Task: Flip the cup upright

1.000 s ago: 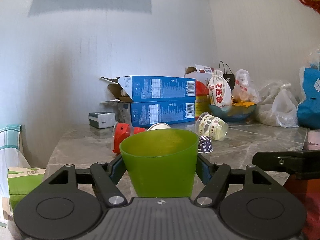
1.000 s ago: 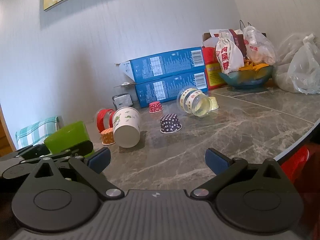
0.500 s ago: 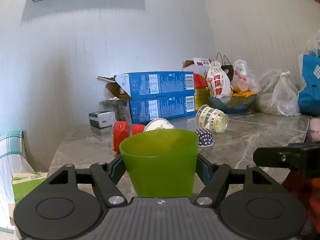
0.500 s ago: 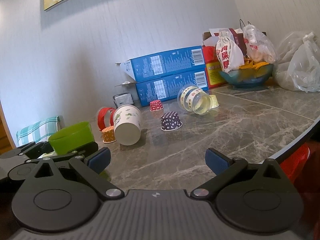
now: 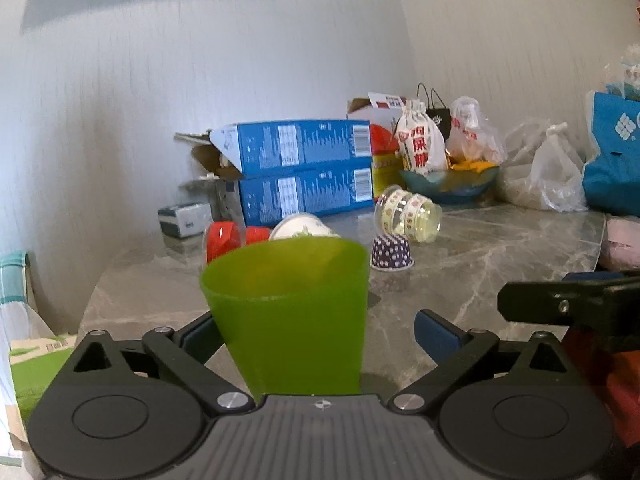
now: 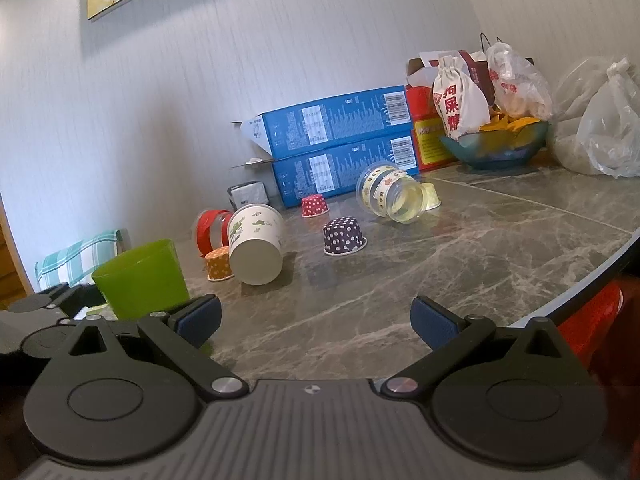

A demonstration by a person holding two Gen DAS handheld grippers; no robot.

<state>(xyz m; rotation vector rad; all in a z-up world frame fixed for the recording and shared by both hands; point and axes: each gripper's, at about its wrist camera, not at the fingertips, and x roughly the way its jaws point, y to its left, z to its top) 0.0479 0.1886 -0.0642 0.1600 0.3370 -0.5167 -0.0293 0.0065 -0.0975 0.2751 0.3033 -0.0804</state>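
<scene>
A green plastic cup stands upright, mouth up, on the grey marble table near its front left corner. My left gripper is open: its right pad stands clear of the cup, and the left pad is close beside it. The cup also shows at the left in the right wrist view. My right gripper is open and empty above the table's front, to the right of the cup.
A white paper cup lies on its side. Small paper cups sit mouth down: purple dotted, orange, red. A clear jar lies sideways. Two blue boxes, a bowl and bags line the back.
My left gripper has opened and let go of the green cup, which now stands on the table. The right gripper has barely moved.
</scene>
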